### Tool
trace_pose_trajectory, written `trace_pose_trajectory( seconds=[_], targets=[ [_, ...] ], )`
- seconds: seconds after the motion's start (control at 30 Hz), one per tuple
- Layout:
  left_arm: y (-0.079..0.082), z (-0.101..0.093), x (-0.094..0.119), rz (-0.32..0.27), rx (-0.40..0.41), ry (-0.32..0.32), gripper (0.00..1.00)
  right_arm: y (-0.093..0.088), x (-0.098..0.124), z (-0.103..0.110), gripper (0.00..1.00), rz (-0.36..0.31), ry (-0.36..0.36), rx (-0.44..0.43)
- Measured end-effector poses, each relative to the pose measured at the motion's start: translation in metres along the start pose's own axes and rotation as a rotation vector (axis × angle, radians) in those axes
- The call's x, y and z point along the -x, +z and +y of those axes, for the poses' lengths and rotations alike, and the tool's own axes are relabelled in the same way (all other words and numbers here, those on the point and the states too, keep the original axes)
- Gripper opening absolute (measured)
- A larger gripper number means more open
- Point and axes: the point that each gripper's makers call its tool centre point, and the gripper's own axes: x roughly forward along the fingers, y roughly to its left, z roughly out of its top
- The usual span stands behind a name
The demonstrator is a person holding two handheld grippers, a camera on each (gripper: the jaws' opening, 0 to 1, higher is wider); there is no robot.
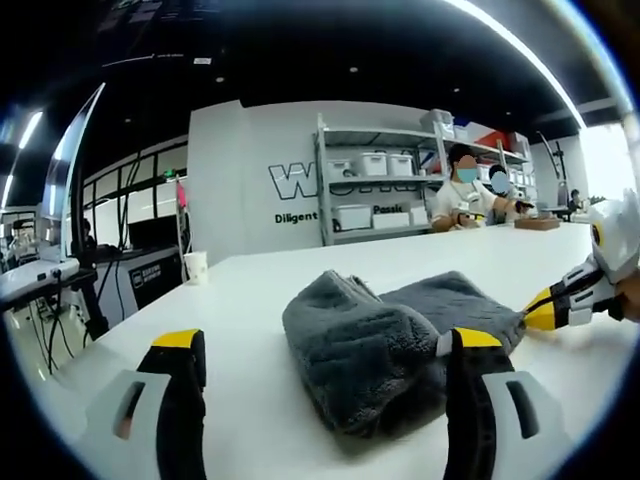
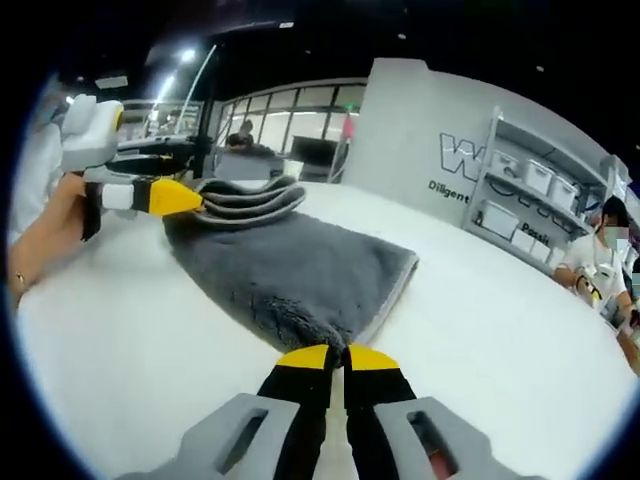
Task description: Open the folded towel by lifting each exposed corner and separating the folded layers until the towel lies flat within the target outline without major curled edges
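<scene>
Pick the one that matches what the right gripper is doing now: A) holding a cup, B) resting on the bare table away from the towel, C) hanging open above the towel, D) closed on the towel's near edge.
D: in the right gripper view the right gripper has its yellow-tipped jaws pressed together on the near edge of the grey towel.

Workshop room with a white bench and a dark ceiling

A long white bench (image 1: pixel 300 270) fills the foreground. Behind it a grey wall (image 1: pixel 250 170) carries dark lettering, beside metal shelves (image 1: pixel 380 185) of white boxes. Strip lights (image 1: pixel 520 45) cross the ceiling; windows (image 2: pixel 290 110) line the far side.
</scene>
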Motion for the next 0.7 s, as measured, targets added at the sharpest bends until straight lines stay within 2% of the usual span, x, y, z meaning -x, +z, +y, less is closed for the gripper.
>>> trace_pose_trajectory(
  seconds=[0.27,0.33,0.4,0.5,0.7],
  targets=[
    [0.004,-0.008,0.000,-0.015,-0.019,-0.029,0.99,-0.005,0.005,-0.011,0.00,0.018,-0.038,-0.020],
    [0.005,-0.011,-0.001,-0.022,-0.028,-0.045,0.95,-0.005,0.005,-0.010,0.00,0.015,-0.036,-0.023],
    [0.009,-0.019,0.000,-0.044,-0.040,-0.078,0.86,-0.005,0.005,-0.010,0.00,0.016,-0.036,-0.020],
    [0.009,-0.032,0.000,-0.050,-0.053,-0.142,0.70,-0.005,0.005,-0.010,0.00,0.016,-0.037,-0.018],
    [0.008,-0.052,0.002,-0.052,-0.110,-0.225,0.36,-0.005,0.008,-0.009,0.00,0.014,-0.034,-0.025]
  ],
)
